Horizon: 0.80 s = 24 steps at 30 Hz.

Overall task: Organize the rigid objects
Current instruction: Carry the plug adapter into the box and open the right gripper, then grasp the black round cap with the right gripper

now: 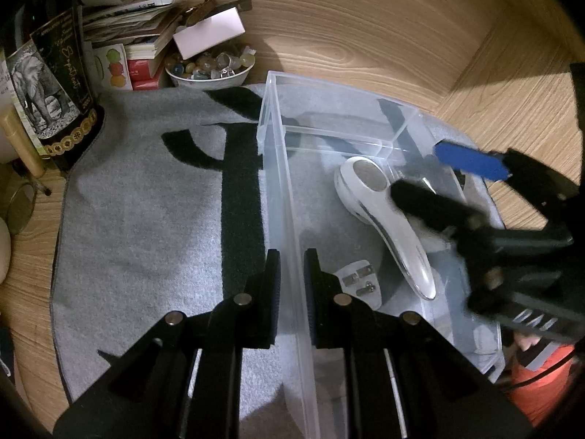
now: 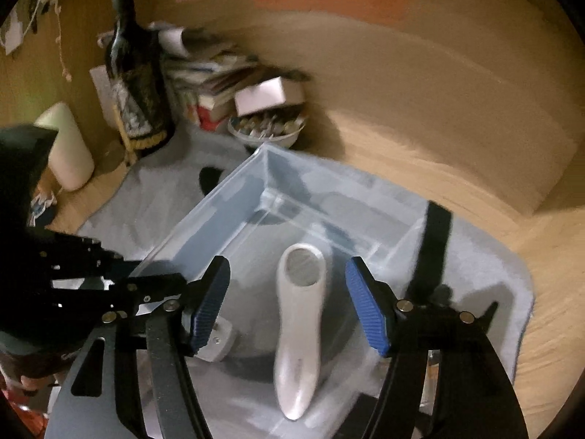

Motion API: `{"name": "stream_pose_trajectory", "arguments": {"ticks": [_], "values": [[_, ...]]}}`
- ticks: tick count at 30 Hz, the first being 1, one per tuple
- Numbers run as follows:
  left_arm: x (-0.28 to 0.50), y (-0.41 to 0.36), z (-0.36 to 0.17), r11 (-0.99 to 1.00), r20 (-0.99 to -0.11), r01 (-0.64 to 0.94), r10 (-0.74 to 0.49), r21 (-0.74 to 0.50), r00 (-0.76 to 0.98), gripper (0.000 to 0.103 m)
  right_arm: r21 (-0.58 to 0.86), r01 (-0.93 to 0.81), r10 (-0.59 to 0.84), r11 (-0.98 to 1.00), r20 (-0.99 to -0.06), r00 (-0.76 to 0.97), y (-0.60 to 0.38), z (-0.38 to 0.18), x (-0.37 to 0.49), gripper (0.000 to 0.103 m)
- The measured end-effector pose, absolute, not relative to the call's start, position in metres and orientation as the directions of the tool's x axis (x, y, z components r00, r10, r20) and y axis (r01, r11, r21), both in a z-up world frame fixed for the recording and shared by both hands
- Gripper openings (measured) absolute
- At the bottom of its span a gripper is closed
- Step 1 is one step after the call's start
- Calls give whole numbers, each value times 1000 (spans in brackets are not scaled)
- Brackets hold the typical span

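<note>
Clear plastic forms the rectangular storage bin (image 1: 281, 168) that stands on a grey towel with black markings (image 1: 146, 226), spread over the wooden table (image 1: 365, 18). The left gripper (image 1: 292, 292) has its black fingers closed to a narrow gap on either side of the bin's long wall, one finger outside and one inside; whether the pads actually press the wall cannot be told. The right gripper (image 2: 289, 311), with blue ribbed pads (image 2: 367, 311), hangs wide open above the bin and holds nothing. Directly below it, on the bin floor, lies a white handheld device with a round silver face (image 2: 298, 329), its head toward the bin's far end and its handle toward the near end. A white plug adapter with metal prongs (image 1: 360, 280) lies on the bin floor just beside the handle, near the wall the left gripper straddles. At the table's far left corner stand a dark wine bottle (image 1: 55, 84), stacked books (image 1: 139, 36) and a white bowl of small stones (image 1: 210, 67).
</note>
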<state>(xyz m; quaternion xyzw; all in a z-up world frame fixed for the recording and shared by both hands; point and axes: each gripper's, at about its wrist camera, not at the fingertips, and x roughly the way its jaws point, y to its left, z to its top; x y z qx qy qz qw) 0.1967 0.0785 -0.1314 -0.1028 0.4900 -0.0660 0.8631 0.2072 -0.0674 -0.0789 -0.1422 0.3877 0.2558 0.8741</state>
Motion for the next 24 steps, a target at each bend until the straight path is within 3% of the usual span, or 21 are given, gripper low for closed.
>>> {"name": "stream_pose_trajectory", "arguments": {"ticks": [11, 24], "values": [[196, 78, -132, 971, -833, 12, -210, -238, 511, 12, -32, -379, 267, 925, -656, 706, -135, -50, 219, 67], [196, 78, -132, 971, -833, 12, -213, -240, 511, 12, 46, -127, 120, 991, -725, 678, -216, -98, 255, 67]]}}
